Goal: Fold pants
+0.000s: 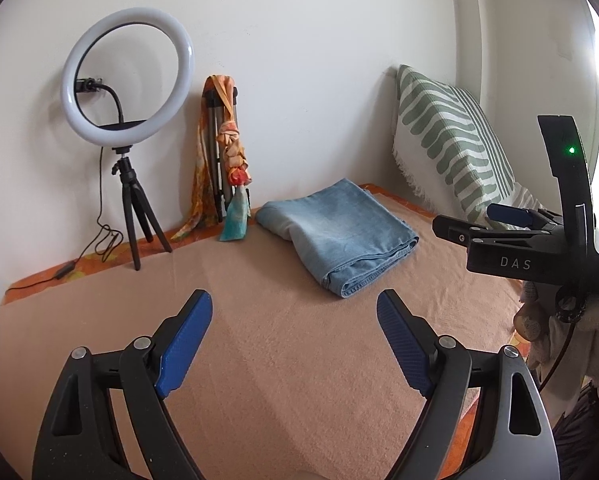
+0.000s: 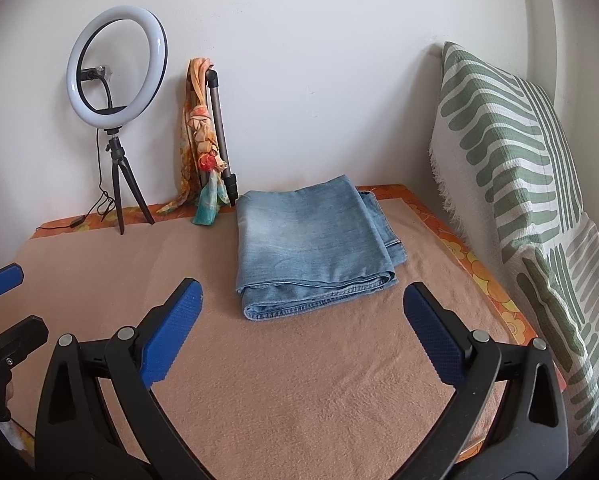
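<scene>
while the folded jeans (image 2: 313,246) lie flat on the tan blanket (image 2: 299,380) toward the wall, the right gripper (image 2: 301,312) hangs just short of their near hem, spread wide and empty; the left gripper (image 1: 295,320), likewise agape and holding nothing, sits further back.

ring light (image 2: 117,65), scarf-draped tripod (image 2: 219,136), striped pillow (image 2: 507,132)
</scene>
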Demonstrator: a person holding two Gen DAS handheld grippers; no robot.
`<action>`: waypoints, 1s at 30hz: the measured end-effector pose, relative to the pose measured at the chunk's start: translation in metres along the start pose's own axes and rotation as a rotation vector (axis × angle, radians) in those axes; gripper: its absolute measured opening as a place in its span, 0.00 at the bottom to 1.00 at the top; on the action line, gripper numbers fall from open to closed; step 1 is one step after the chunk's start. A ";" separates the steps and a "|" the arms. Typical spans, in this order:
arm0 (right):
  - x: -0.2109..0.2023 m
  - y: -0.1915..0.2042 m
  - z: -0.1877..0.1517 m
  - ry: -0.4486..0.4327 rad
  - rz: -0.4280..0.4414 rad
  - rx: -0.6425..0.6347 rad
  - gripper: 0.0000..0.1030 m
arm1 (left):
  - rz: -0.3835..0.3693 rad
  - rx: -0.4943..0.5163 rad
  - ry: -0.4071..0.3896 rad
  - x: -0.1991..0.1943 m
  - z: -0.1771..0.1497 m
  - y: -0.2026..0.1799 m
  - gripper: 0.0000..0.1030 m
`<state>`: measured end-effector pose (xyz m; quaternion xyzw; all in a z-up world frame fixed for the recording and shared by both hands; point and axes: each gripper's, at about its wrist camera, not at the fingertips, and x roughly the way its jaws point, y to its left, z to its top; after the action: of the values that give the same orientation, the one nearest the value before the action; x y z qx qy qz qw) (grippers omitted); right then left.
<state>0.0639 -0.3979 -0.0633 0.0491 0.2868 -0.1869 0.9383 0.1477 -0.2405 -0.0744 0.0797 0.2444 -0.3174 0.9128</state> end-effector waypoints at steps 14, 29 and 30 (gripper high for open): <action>0.000 0.010 -0.002 -0.022 -0.001 -0.024 0.99 | 0.009 -0.011 -0.014 -0.007 0.001 0.005 0.85; 0.001 0.017 -0.003 -0.017 0.003 -0.030 1.00 | 0.008 -0.013 0.003 -0.008 0.000 0.007 0.85; 0.001 0.017 -0.003 -0.017 0.004 -0.029 1.00 | 0.009 -0.014 0.004 -0.008 -0.001 0.007 0.85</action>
<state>0.0698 -0.3822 -0.0663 0.0345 0.2813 -0.1813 0.9417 0.1467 -0.2303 -0.0712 0.0752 0.2480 -0.3112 0.9143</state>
